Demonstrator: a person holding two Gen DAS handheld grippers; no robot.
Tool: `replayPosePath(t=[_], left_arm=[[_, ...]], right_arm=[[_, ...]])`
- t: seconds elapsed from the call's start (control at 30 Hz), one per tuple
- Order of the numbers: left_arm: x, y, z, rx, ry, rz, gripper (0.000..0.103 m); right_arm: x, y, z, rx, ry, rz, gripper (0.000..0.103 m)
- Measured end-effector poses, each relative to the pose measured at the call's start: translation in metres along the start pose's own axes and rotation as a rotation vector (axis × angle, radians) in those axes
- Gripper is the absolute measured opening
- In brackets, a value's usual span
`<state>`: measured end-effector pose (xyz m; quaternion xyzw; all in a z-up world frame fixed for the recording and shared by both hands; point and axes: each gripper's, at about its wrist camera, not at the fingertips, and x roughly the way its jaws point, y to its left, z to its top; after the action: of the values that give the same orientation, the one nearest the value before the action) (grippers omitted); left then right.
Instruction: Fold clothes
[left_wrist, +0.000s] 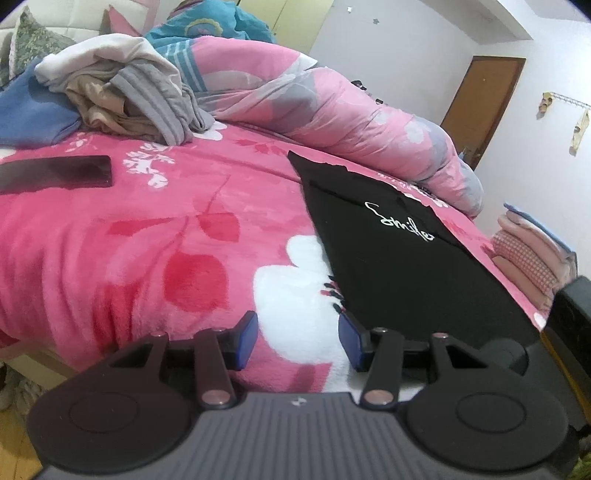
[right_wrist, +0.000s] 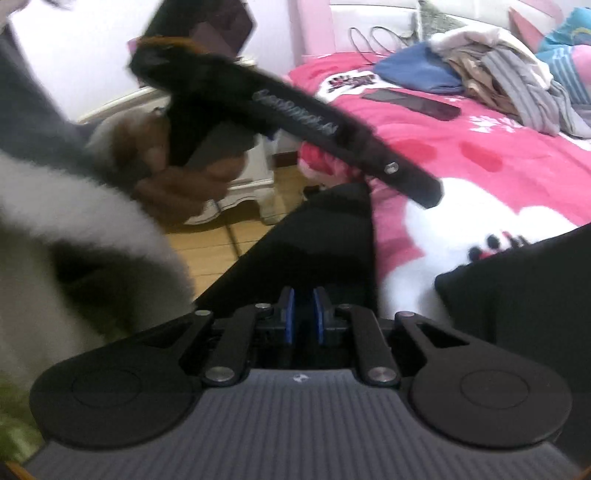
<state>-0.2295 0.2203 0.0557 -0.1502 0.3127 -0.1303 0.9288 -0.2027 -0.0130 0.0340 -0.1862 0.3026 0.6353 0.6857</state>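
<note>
Jaws of the right gripper (right_wrist: 303, 312) are closed on a fold of the black garment (left_wrist: 399, 254), which rises from them as a dark, taut triangle at the bed's edge. Those of the left gripper (left_wrist: 298, 341) stand wide apart with nothing between them, hovering over the bed beside the garment's near corner. Most of that garment lies flat on the pink floral blanket (left_wrist: 147, 236), its white script lettering facing up. A hand (right_wrist: 177, 173) grips the left tool's handle. Farther back sit a dark flat phone-like object (left_wrist: 59, 173), a heap of unfolded clothes (left_wrist: 122, 92), a rolled pink duvet (left_wrist: 332, 107), and a folded stack (left_wrist: 532, 254) at the bed's right edge.
</note>
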Motion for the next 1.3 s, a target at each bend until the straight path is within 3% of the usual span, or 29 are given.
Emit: replayPosePath(t=[0.17,0.3,0.47,0.6,0.77,0.83,0.93,1.0,1.1,1.23,1.3], left_arm=[[0.01,-0.018,0.001,0.03,0.022,-0.026,0.05],[0.019,-0.032,0.001,0.053,0.039,-0.047,0.05],[0.041,-0.05,-0.007,0.098,0.111,-0.003,0.05],[0.041,-0.053,-0.01,0.103,0.117,0.01,0.051],[0.042,-0.057,-0.007,0.112,0.138,0.029,0.051],[0.044,-0.061,-0.005,0.122,0.146,0.042,0.053],[0.044,-0.066,-0.005,0.131,0.151,0.061,0.054],[0.044,-0.069,-0.005,0.133,0.154,0.071,0.054],[0.045,-0.075,-0.005,0.139,0.164,0.09,0.054],[0.046,-0.081,-0.004,0.145,0.179,0.12,0.054],[0.047,-0.083,-0.004,0.144,0.187,0.133,0.054]], right_arm=[[-0.05,-0.027,-0.012,0.134,-0.089,-0.111,0.011],[-0.098,-0.053,-0.035,0.278,-0.167,-0.283,0.011],[-0.136,-0.062,-0.085,0.39,-0.099,-0.51,0.011],[-0.172,-0.046,-0.135,0.519,-0.117,-0.503,0.011],[-0.209,-0.025,-0.179,0.629,-0.079,-0.529,0.011],[-0.231,-0.019,-0.186,0.645,-0.114,-0.588,0.012],[-0.277,-0.021,-0.201,0.713,-0.287,-0.685,0.015],[-0.294,-0.032,-0.213,0.778,-0.361,-0.734,0.025],[-0.32,-0.047,-0.232,0.874,-0.474,-0.807,0.029],[-0.332,-0.081,-0.253,1.011,-0.552,-0.8,0.033],[-0.338,-0.1,-0.263,1.086,-0.564,-0.789,0.044]])
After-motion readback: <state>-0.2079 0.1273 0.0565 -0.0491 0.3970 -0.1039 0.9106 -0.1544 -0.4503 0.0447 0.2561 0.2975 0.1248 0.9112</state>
